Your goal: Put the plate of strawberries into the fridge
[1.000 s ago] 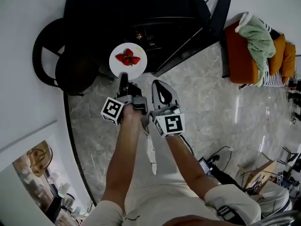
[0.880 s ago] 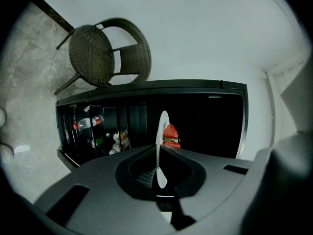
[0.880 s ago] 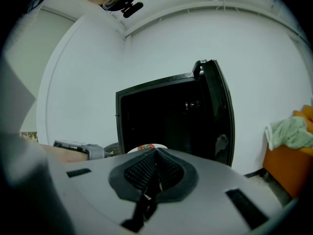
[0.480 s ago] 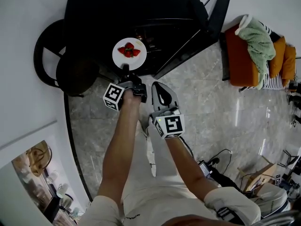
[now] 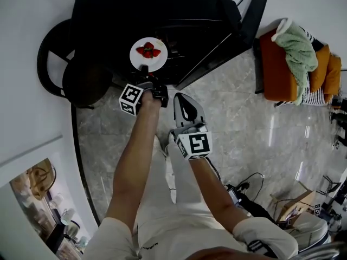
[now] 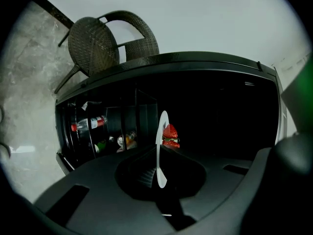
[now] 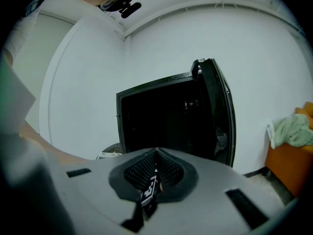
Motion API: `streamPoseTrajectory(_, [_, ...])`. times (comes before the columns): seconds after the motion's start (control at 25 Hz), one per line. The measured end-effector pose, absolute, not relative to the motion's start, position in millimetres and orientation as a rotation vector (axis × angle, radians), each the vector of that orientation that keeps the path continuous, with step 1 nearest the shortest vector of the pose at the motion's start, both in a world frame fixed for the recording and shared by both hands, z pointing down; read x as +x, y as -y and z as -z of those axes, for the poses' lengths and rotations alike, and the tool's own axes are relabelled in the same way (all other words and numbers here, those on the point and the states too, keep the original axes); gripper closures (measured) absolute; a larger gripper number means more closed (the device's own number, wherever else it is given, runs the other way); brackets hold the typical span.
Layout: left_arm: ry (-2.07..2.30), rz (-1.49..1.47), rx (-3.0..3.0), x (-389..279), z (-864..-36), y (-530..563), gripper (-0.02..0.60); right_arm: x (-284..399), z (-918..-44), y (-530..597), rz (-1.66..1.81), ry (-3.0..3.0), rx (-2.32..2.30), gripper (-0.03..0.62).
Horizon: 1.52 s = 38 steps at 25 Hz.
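Left tongs [image 5: 144,69] clamp the near rim of the plate [image 5: 140,59], strawberries [image 5: 148,51] just beyond, while right tongs [image 5: 183,99] sit pressed together.

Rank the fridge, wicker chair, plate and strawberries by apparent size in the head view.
1. fridge
2. wicker chair
3. plate
4. strawberries
The plate is probably nearer the camera than the chair, yet still looks clearly smaller.

One plate [image 5: 137,60], one small heap of strawberries [image 5: 148,51] too bunched for counting, one fridge [image 5: 135,4], one chair [image 5: 81,81], one green cloth [image 5: 298,45], two grippers: left gripper [image 5: 145,70], right gripper [image 5: 182,97].
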State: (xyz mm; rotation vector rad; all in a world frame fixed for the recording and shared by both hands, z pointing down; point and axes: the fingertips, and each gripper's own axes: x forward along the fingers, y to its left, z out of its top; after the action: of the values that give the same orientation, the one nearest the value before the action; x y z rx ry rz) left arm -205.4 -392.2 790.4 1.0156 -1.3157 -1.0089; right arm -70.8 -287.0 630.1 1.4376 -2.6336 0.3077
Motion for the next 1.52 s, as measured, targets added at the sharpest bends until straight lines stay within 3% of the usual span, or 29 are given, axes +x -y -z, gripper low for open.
streamPoseTrajectory(0.36, [1.388, 0.859, 1.089, -207.5, -801.7, 411.7, 0.572, -72.0, -634.8, 290.3, -0.303, 2.631, 1.444, 0.582])
streamPoseTrajectory(1.52, [1.374, 0.918, 0.987, -207.1, -828.9, 426.2, 0.572, -71.7, -634.1, 268.4, -0.275, 2.576, 1.419, 0.582])
